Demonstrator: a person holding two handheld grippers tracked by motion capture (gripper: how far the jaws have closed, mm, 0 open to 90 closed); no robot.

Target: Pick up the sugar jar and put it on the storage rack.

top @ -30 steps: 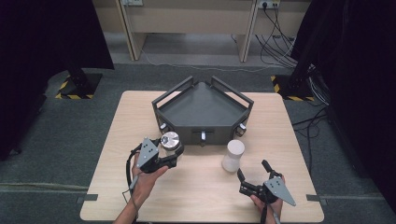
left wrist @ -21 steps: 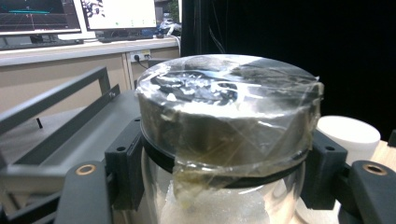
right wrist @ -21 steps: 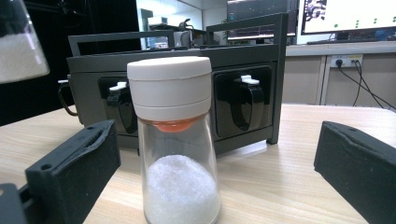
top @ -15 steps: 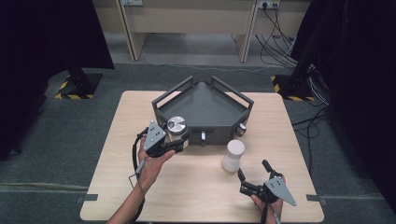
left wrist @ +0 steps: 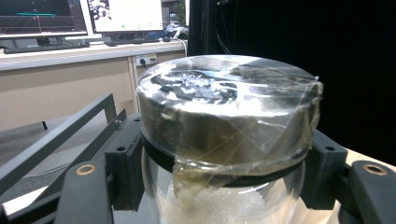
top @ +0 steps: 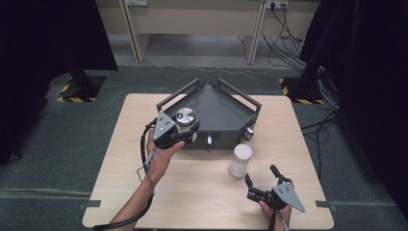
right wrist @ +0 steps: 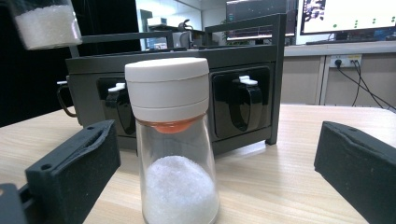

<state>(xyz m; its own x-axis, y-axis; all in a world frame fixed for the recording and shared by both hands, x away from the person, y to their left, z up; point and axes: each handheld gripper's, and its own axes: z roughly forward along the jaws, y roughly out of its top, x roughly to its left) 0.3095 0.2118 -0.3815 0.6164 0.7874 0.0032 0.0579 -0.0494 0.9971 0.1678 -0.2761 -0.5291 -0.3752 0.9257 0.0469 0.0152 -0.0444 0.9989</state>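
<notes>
My left gripper [top: 185, 129] is shut on a glass jar [top: 185, 119] with a metal lid wrapped in clear tape [left wrist: 229, 109] and white grains inside. It holds the jar in the air over the front left edge of the dark grey three-cornered tray [top: 219, 113]. A glass shaker with a white cap [top: 239, 160] [right wrist: 172, 140] stands upright on the table in front of the tray. My right gripper [top: 261, 180] rests near the table's front right, open, its jaws pointing at the shaker and apart from it.
The tray has raised rails [top: 175, 95] and latches on its front wall [right wrist: 245, 100]. The wooden table [top: 192, 192] stands on grey carpet. Desks, cables [top: 288, 38] and dark stands lie beyond the far edge.
My left gripper has carried the jar up and away from me, from above the table to over the tray's front left edge. The right gripper and the shaker have stayed put.
</notes>
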